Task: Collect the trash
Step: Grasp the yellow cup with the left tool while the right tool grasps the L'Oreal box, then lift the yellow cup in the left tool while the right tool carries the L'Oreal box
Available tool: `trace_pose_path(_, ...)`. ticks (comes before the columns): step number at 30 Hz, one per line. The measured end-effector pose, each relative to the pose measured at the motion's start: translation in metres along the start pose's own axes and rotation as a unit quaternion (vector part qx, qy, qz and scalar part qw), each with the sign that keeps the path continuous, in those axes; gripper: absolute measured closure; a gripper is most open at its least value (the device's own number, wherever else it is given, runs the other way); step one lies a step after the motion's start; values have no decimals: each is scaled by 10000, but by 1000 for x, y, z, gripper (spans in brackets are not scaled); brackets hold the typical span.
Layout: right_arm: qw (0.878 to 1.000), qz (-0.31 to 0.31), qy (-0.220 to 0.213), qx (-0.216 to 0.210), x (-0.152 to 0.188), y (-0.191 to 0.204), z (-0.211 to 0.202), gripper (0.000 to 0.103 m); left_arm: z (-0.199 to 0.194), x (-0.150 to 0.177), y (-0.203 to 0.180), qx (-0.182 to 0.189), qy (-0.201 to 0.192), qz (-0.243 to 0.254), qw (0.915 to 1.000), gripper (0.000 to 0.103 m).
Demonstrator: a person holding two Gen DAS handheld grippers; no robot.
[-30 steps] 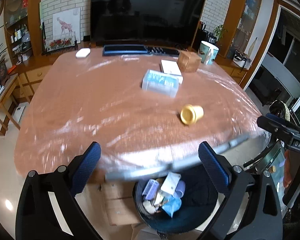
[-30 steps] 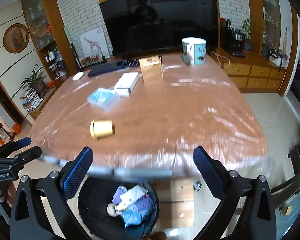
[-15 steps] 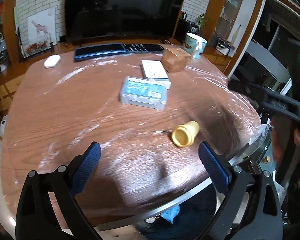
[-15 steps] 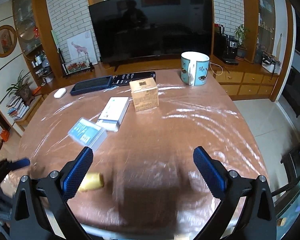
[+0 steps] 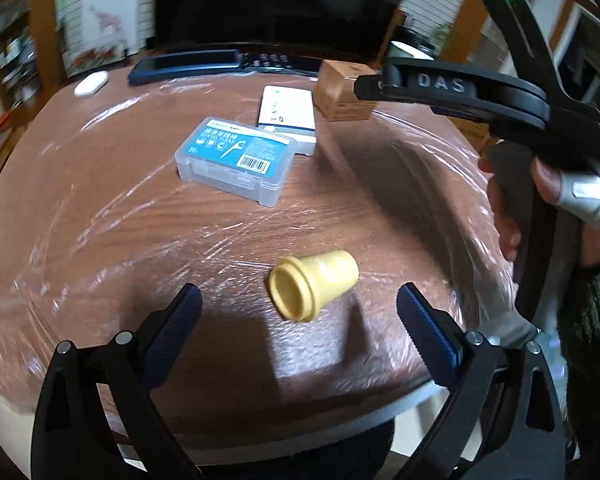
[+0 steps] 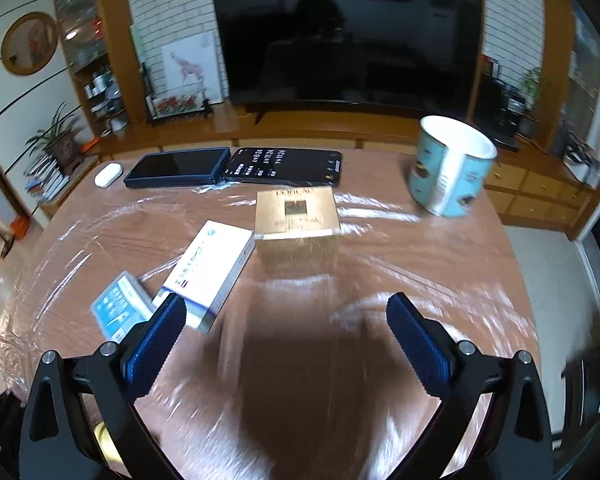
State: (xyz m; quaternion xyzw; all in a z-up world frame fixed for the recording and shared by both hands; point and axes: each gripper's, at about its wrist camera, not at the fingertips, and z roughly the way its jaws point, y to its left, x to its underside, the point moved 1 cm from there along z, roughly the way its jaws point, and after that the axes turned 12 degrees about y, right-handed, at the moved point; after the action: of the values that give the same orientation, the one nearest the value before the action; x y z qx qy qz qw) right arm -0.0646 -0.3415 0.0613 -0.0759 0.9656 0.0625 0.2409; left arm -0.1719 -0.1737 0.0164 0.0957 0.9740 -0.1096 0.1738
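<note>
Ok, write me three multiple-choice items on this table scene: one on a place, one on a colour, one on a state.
1. Where does the yellow cup lie?
A. on the table ahead of the open left gripper
B. inside the mug
C. on top of the gold box

2. What colour is the label of the clear plastic case?
A. red
B. blue
C. green

3. How does the right gripper stand?
A. shut on the white box
B. shut on the mug
C. open, holding nothing

Answers: 1 A, the cup lies on its side just beyond the fingertips. 2 B, the lid bears a blue label with a barcode. 3 C, its pads stand wide apart over bare table.
</note>
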Motion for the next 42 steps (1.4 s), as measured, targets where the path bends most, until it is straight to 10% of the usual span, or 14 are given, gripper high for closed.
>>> trace_pose_path(19, 9976, -492, 111, -477, -45, -9, 55, 6, 18, -6, -17, -858, -105, -1033, 9909, 32)
trace_pose_path(26, 9975, -420, 159, -553, -50, -11, 62, 40, 18, -5, -22, -957, -153, -1041, 9898, 52)
trace_pose_path(42, 9963, -288, -6, -811, -40, -26, 40, 44, 10, -8, -18, -848, -316, -1035, 9905, 52)
